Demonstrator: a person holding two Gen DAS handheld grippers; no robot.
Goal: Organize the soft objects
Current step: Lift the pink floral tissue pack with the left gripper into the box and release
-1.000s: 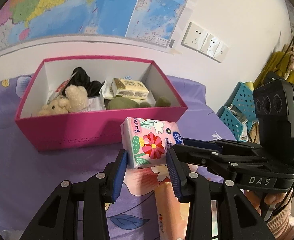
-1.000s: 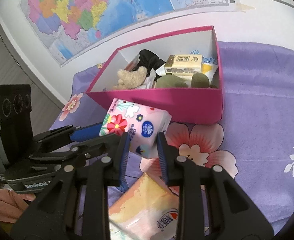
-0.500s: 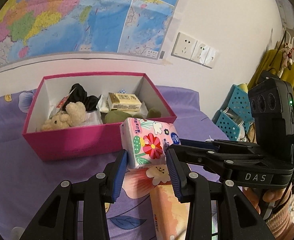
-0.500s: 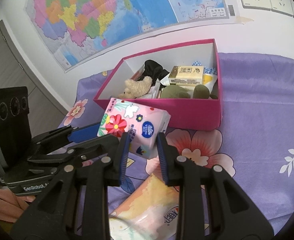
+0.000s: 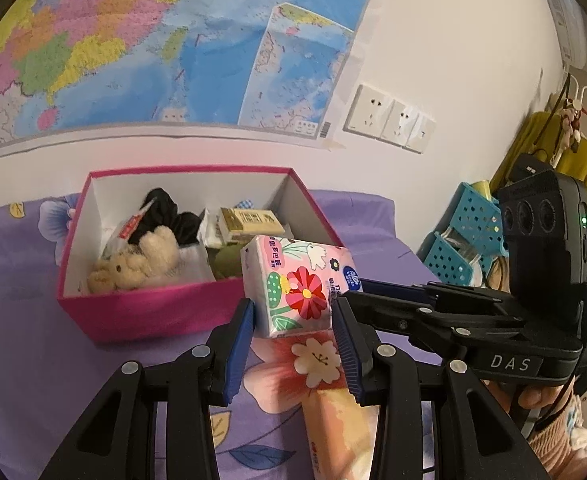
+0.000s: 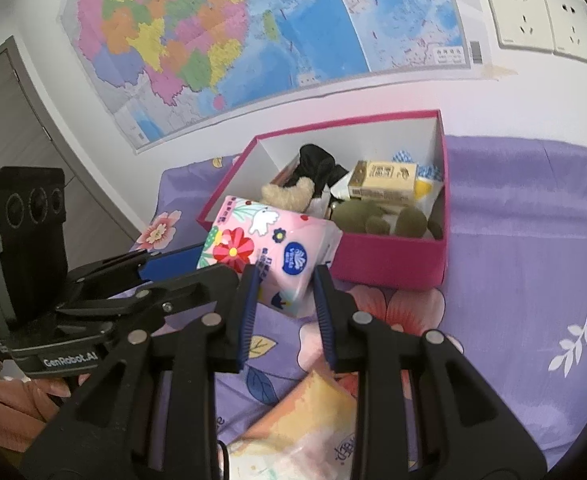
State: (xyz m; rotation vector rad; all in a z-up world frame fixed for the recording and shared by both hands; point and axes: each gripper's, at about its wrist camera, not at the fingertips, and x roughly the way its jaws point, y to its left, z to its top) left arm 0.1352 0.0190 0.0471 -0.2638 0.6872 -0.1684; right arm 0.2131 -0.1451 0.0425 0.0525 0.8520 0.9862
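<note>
Both the left gripper point(image 5: 293, 320) and right gripper point(image 6: 287, 290) clasp one tissue pack point(image 5: 297, 284), at opposite ends, above the box point(image 5: 141, 314). Judged light, soft, slippery-wrapped; end grips suit it.

A big coloured map point(image 5: 165, 44) hangs on the white wall point(image 5: 453, 40), white sockets point(image 5: 389, 119) beside it. Purple flowered bedsheet point(image 6: 525, 248) below, grey door point(image 6: 9, 120) at left.
</note>
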